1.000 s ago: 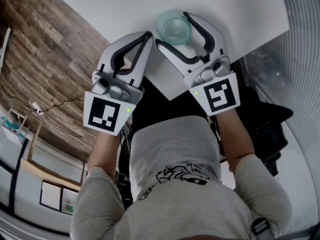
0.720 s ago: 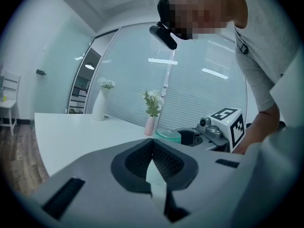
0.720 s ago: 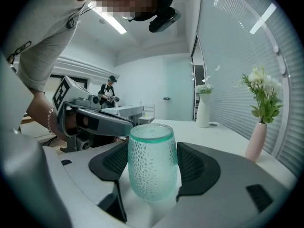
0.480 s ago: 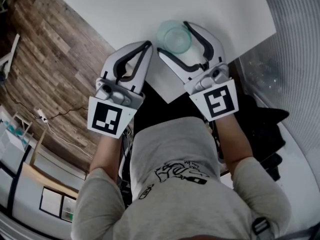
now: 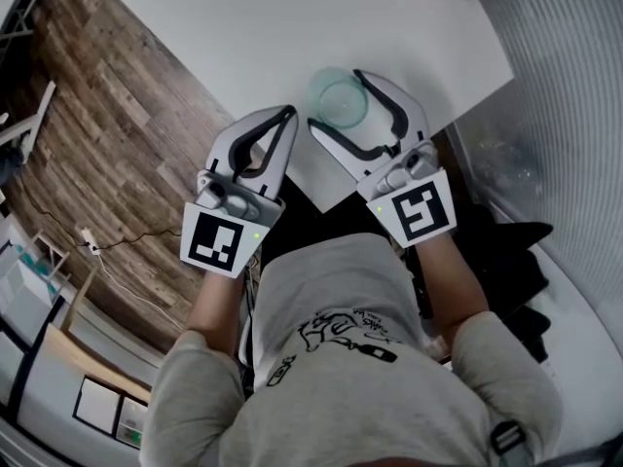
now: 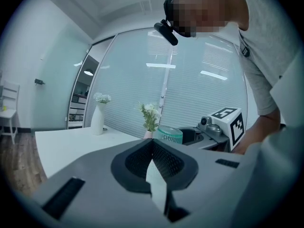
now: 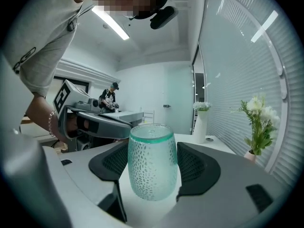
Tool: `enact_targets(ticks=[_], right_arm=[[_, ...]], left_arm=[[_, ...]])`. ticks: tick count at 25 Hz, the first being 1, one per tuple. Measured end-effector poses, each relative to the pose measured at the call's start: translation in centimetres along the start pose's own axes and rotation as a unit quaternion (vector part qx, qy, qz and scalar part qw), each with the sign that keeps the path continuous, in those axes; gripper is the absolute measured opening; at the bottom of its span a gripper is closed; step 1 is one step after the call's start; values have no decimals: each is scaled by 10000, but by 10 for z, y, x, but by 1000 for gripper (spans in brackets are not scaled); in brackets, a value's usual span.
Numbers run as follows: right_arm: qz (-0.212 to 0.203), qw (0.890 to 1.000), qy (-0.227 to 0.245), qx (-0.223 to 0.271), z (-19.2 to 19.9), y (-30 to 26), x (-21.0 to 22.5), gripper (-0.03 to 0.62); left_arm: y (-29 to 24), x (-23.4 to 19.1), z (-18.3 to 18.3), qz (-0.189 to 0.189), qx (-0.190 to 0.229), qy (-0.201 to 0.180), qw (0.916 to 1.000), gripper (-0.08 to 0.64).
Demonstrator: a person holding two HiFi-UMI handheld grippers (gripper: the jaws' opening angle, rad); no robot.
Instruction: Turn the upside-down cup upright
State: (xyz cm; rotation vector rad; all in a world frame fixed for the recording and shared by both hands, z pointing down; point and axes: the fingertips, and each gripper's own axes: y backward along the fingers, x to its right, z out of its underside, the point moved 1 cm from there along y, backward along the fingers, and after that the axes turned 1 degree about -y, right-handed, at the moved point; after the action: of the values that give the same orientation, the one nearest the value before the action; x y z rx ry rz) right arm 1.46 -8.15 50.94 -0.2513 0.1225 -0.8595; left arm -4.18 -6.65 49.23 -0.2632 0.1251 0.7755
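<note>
**Inspector:** State the condition of each claw.

**Technician:** Left gripper (image 6: 153, 142): jaws closed tip to tip, with nothing between them, as its own view shows. Right gripper (image 7: 152, 151): jaws clamped on the cup (image 7: 153, 175), one pad against each side.

**Inspector:** Locate the cup.

**Technician:** It sits between the right gripper's jaws, over the near corner of the white table (image 5: 243, 27). The head view shows it only from above, as a pale green circle with a smaller circle inside. The right gripper view shows the side: dimpled green glass, a wide belly, and a thick green band at the top end. No view shows whether its lower end touches the table.

**Inspector:** What does the left gripper view add?

**Technician:** The cup appears to the right of the closed jaws, with the right gripper's marker cube (image 6: 229, 124) beyond it. A white vase (image 6: 98, 120) of flowers and a small plant in a pink pot (image 6: 150, 119) stand further back on the table. The head view shows only the pot's edge at its top border.

**Inspector:** Items limited to one view?

**Technician:** The right gripper view alone shows a person (image 7: 109, 100) far back in the room. The head view alone shows the wood-plank floor (image 5: 88, 95) and the two grippers side by side, tips near but apart.
</note>
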Motion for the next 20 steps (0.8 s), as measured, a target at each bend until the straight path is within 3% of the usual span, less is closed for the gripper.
enact_targets(ticks=[20], right_arm=[[-90, 9993, 58, 369, -108, 39, -6, 336]], left_arm=[[30, 22, -81, -162, 329, -79, 9993, 3]])
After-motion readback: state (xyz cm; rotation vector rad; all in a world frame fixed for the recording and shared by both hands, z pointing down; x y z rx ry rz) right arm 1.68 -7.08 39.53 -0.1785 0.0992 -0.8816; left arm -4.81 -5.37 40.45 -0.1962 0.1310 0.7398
